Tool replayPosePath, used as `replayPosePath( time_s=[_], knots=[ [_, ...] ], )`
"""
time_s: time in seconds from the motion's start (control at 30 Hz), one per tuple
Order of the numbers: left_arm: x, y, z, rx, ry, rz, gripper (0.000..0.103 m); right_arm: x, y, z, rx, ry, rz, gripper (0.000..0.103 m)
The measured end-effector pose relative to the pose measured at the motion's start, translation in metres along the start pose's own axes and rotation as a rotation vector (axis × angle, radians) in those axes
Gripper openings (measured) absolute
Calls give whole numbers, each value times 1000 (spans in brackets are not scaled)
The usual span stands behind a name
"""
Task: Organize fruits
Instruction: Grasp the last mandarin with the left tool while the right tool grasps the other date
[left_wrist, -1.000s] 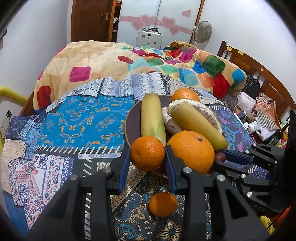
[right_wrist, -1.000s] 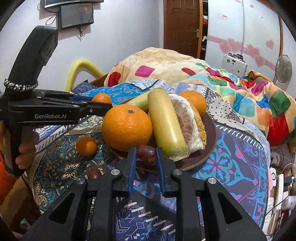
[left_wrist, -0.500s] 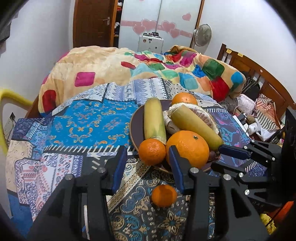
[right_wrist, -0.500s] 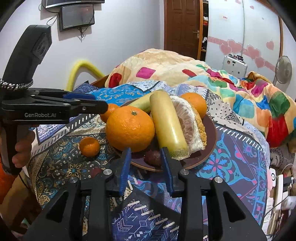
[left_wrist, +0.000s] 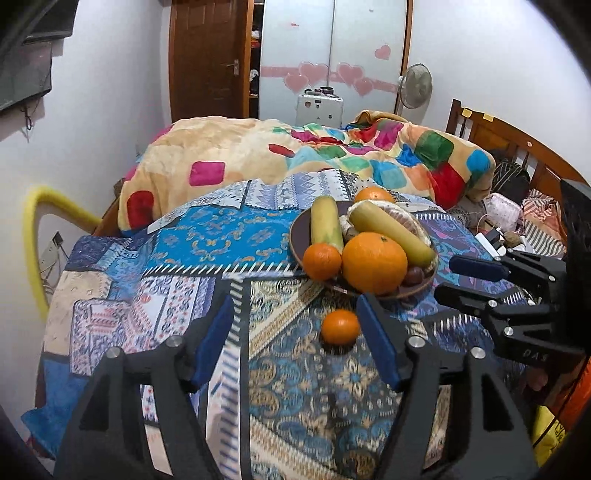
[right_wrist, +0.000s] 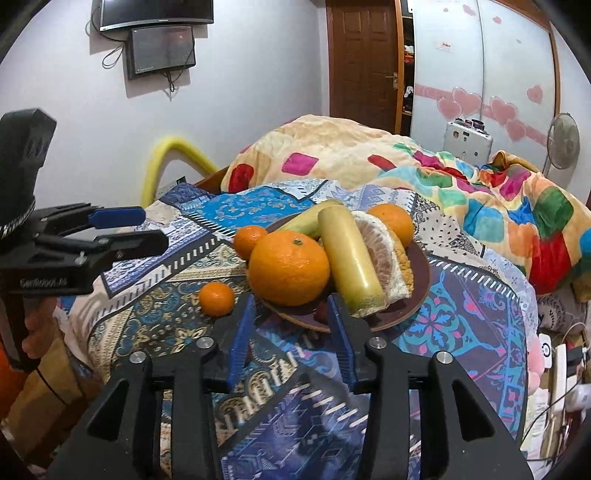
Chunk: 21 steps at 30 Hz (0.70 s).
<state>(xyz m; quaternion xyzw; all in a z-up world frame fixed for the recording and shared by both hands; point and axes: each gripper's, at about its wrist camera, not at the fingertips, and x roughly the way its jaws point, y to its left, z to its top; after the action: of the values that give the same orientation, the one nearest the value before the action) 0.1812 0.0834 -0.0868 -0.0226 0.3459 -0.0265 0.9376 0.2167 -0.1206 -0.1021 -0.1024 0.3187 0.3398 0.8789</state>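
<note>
A dark brown plate (left_wrist: 296, 236) (right_wrist: 419, 295) sits on the patterned cloth. It holds a large orange (left_wrist: 373, 262) (right_wrist: 289, 267), a small mandarin (left_wrist: 322, 261) (right_wrist: 249, 240), two yellow-green cylinders (left_wrist: 325, 221) (right_wrist: 349, 258), a peeled pomelo (right_wrist: 388, 258), another orange (left_wrist: 373, 194) (right_wrist: 393, 223) and a dark red fruit (left_wrist: 413, 275). One small mandarin (left_wrist: 340, 327) (right_wrist: 217, 298) lies on the cloth in front of the plate. My left gripper (left_wrist: 295, 332) is open and empty, pulled back from the plate. My right gripper (right_wrist: 291, 330) is open and empty near the plate's front rim.
A colourful patchwork blanket (left_wrist: 295, 155) is heaped on the bed behind the plate. A wooden headboard (left_wrist: 517, 140) and clutter lie to the right. A yellow tube (left_wrist: 33, 229) curves at the left edge. A door and wardrobe stand at the back.
Both grippers opened wide and pulled back from the plate. The left let go of the small mandarin at the plate's rim; the right let go of the dark red fruit on the plate.
</note>
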Motion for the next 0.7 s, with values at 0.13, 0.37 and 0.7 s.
replayPosePath(
  time_s=[0.13, 0.37, 0.7],
  knots=[
    [0, -1, -14, 2, 18, 9, 73, 7, 9, -7, -12, 29, 17, 44],
    [12, 10, -33, -51, 43, -6, 73, 34, 23, -18, -56, 121, 42, 44],
    [24, 16, -42, -55, 90, -31, 73, 54, 27, -22, -78, 182, 50, 26]
  ],
)
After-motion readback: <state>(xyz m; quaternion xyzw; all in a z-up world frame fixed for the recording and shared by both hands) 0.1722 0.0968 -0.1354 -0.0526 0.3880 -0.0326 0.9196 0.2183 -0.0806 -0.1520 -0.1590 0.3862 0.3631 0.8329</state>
